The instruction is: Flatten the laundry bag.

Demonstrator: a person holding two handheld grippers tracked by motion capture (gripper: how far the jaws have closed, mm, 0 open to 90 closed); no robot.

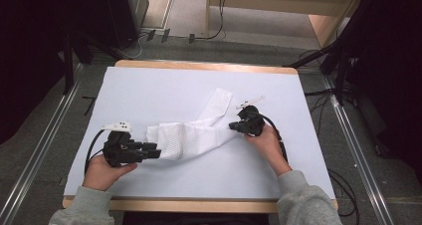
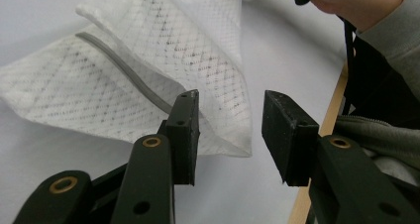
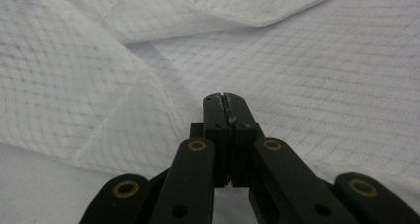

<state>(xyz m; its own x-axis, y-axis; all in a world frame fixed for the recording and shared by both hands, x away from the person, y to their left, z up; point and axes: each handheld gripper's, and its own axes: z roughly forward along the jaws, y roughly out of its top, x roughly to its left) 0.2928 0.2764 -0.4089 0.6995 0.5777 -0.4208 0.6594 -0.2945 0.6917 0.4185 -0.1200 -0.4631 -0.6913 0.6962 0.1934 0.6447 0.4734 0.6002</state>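
pale blue-white tabletop [image 1: 149,85] with a light wooden rim, grey floor and dark stands around. no readable writing anywhere. white mesh laundry bag [image 1: 194,135] of diamond-patterned netting with a grey zip strip, lying crumpled mid-table, long axis running from near the left edge toward the centre, one flap bending up toward the far edge. left gripper [image 1: 149,151] at the bag's left end, black jaws apart, pads not pressing the netting. right gripper [image 1: 233,126] at the bag's right end, jaws pressed together, apparently pinching netting.
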